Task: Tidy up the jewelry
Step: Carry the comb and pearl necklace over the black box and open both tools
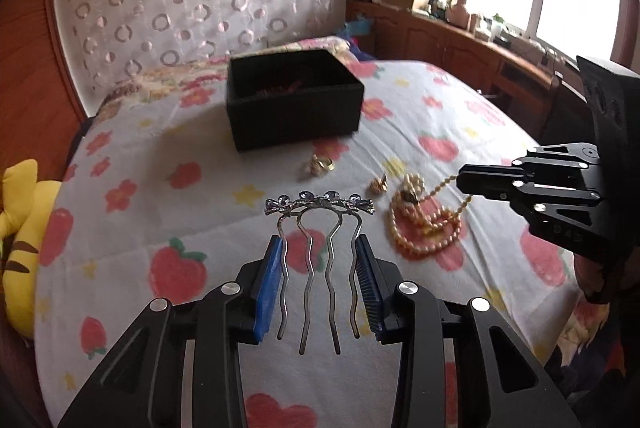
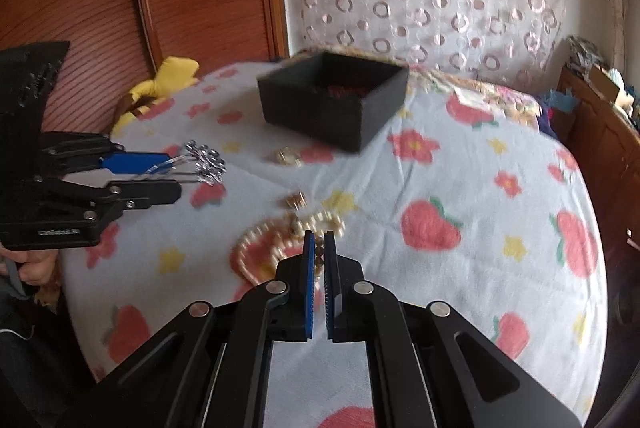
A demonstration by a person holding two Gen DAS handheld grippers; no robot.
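The left gripper (image 1: 320, 248) was clamped on the hair comb (image 1: 320, 228), its blue pads pressing the outer wire prongs, the jewelled crown clear of the bedspread (image 1: 460, 116). It looked light and springy (thin prongs would bend if squeezed hard), so a hold nearer the crown seemed safer. The right gripper (image 2: 319, 244) was pinched tight on a strand of the pearl necklace (image 2: 276, 240), limp and slippery, lying toward the bedspread's near edge, short of the black box (image 2: 332, 100).

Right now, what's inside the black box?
Inside the black box, reddish items show near the back of its floor; what they are is too blurred to tell. The near wall hides the front of its floor in both views.
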